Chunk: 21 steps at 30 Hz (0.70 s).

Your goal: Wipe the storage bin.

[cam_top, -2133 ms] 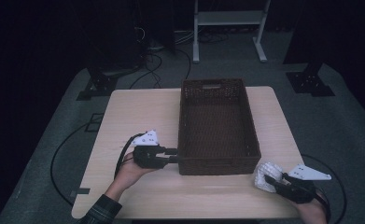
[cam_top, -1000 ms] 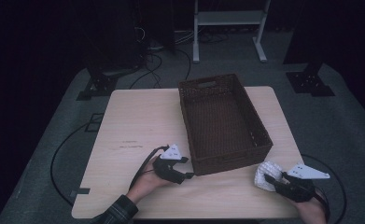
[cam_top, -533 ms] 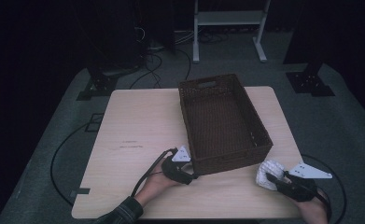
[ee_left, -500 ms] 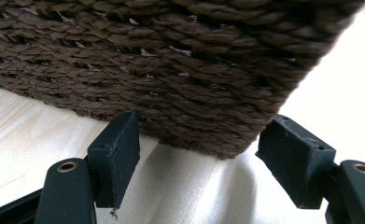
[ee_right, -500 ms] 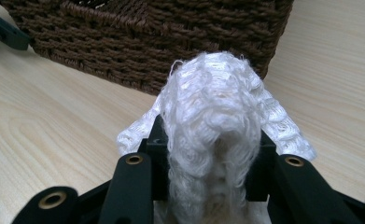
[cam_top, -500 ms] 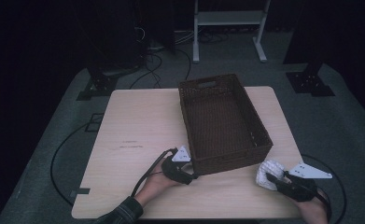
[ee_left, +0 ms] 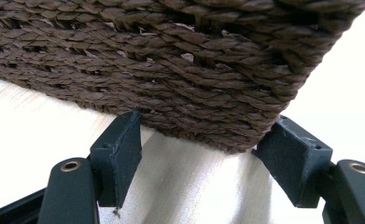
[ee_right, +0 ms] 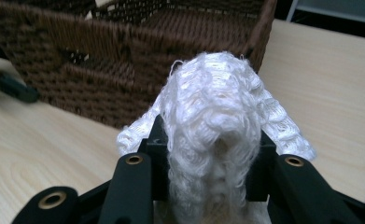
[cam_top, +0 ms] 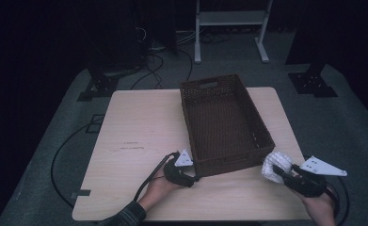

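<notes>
We keep the right gripper (cam_top: 279,170) with its fingers pinching a white cloth (ee_right: 217,130) just beside the basket (cam_top: 221,122). The left gripper (ee_left: 201,158) has its fingers spread astride the basket's near corner, not squeezing. A push there could swing the basket off the pale wooden surface (cam_top: 139,127). The room is dark, with cables on grey floor.
</notes>
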### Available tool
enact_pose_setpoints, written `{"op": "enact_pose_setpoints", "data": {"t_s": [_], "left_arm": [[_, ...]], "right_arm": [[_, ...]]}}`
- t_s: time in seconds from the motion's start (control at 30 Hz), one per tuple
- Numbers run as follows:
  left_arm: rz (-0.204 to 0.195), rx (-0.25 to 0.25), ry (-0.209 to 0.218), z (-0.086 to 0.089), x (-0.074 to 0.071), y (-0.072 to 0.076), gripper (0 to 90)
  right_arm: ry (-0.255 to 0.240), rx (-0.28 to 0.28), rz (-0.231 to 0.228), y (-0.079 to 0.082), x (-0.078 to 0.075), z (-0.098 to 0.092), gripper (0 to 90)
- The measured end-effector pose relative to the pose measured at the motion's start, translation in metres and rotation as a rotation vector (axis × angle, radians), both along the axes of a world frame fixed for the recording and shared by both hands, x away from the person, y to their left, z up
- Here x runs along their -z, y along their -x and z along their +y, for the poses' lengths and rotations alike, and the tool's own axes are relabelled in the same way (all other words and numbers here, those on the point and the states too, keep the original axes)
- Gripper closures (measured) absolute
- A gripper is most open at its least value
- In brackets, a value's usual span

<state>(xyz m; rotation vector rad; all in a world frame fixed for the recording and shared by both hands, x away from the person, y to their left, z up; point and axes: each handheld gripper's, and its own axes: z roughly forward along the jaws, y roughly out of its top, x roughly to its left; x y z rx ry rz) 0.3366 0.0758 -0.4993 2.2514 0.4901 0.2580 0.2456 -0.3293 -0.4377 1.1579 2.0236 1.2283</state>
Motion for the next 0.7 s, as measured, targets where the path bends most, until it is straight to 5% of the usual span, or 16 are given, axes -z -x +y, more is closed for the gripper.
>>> {"op": "enact_pose_setpoints", "data": {"t_s": [0.23, 0.7], "left_arm": [[0.000, -0.008, 0.000, 0.000, 0.000, 0.001, 29.9], [0.010, -0.007, -0.005, 0.000, 0.000, -0.001, 28.8]], "right_arm": [[-0.006, -0.005, -0.035, -0.008, -0.012, 0.003, 62.4], [-0.012, -0.009, -0.020, -0.016, -0.004, 0.001, 62.3]]}}
